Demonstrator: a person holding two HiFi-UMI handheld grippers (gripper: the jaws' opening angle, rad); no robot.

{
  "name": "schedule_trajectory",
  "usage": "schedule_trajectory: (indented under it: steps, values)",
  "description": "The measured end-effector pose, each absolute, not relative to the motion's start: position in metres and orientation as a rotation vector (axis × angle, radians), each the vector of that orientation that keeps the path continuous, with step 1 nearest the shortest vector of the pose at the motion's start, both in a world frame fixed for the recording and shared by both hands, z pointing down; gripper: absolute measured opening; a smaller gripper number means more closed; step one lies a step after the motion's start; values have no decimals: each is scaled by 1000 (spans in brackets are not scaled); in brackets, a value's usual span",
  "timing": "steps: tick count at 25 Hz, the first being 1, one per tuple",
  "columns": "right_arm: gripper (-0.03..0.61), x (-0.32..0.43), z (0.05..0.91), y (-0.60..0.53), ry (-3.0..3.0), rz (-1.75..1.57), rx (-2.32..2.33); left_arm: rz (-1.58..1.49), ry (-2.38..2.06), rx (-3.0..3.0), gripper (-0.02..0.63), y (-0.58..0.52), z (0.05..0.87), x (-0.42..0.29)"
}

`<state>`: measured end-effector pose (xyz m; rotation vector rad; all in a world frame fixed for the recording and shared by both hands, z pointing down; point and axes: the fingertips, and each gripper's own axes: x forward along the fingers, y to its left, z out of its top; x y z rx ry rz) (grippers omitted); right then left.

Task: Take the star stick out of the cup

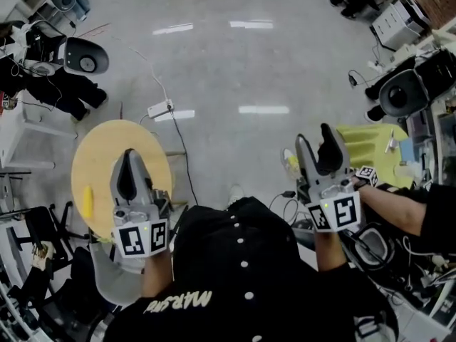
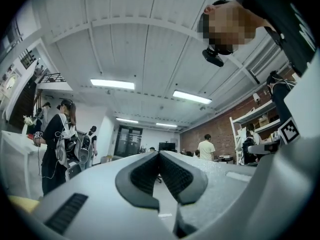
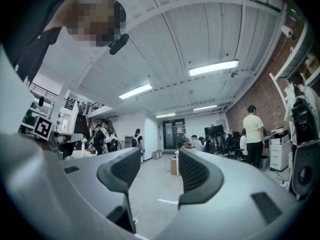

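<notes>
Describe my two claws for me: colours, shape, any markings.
The left claw and right claw are light grey moulded shells that taper to black ribbed pads. Each carries a white cube with black square markers, left and right. The person wears a black top with white buttons.

Sole readable print is pale lettering (image 1: pixel 178 301), upside down and partly cut off, apparently "MARSU", on the person's black top (image 1: pixel 235 262); the marker cubes (image 1: pixel 142 239) on left gripper (image 1: pixel 128 166) and right gripper (image 1: pixel 317 142) bear square coded patterns only.
</notes>
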<state>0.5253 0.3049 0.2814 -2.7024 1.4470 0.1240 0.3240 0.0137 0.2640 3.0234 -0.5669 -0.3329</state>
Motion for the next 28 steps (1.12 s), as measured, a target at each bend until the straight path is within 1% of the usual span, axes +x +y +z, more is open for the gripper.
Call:
schedule_trajectory:
  steps: [4,10,16,23,28]
  values:
    - [229,535,279,289,1488,130,-2681,-337,-613,3020,-5,7,263,325]
    - [229,577,286,269,1536,117,-2657,-332,-687,3009,-5,-5,269,354]
    - [230,539,276,201,1641,134,-2606,-365,-775,2998,-5,-53,264,301]
    - [230,525,276,107,1829,104,-2484,-355,-980,2937,-5,-111,267,257]
    - [230,463,281,5,2022,80,-2315,-328,-1242,2845,-5,-165,279,159]
